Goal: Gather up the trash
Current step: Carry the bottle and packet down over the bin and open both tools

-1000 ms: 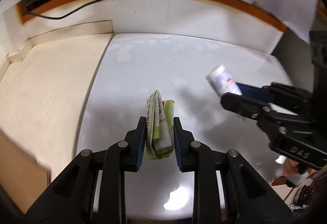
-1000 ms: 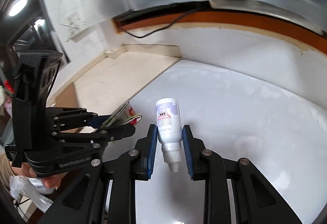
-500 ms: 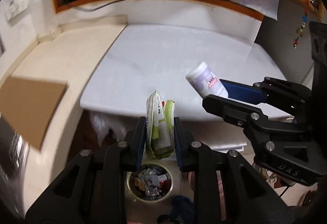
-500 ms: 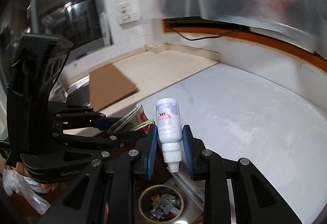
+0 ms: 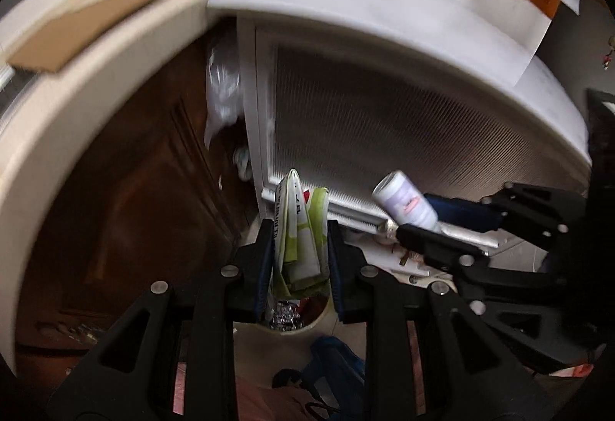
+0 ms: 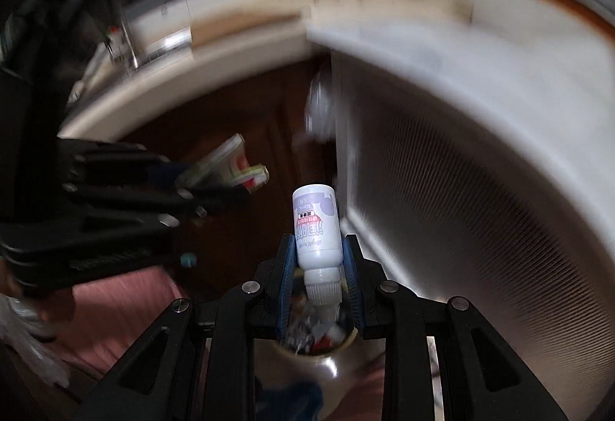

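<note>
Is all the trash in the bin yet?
Not yet. Some trash already lies in the bin. The left gripper holds a folded wrapper and the right gripper a small bottle, both above the bin. Dropping them is left.

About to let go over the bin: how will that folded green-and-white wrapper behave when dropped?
The folded wrapper looks thin and creased, so probably light and floppy. Its layers may spring open once the left gripper releases. It might flutter rather than fall straight into the bin.
</note>
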`<state>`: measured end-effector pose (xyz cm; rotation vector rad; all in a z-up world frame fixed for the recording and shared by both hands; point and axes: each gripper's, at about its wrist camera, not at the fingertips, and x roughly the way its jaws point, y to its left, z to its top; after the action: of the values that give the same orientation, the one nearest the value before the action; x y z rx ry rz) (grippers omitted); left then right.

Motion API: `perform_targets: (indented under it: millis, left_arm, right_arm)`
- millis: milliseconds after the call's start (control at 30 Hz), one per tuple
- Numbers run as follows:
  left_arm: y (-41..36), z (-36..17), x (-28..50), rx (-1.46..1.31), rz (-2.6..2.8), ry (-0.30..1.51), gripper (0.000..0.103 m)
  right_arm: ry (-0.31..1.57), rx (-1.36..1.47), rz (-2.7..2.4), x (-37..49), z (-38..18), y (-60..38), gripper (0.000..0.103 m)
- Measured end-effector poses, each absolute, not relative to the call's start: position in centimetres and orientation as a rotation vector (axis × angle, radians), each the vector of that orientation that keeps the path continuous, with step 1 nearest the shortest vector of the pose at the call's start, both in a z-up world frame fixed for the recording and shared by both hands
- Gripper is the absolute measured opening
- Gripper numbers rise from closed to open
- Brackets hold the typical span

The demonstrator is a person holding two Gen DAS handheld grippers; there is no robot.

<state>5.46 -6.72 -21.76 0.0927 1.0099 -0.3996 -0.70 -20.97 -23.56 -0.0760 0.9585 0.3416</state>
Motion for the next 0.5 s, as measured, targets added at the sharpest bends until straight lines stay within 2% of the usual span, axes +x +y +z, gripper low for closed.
perform_targets:
  millis: [167,500]
  left_arm:
    - [-6.5,-26.6,6.2,0.086,-0.403,1.104,0.023]
    - [-7.3,-33.5,10.0,0.114,-0.377,1.244,0.026]
  right_arm:
    - [1.121,0.036,0.327,1.5,-29.8,-22.2,0.025]
    - [1.297,0.075,0.307,6.2,-38.6,-22.2,0.025]
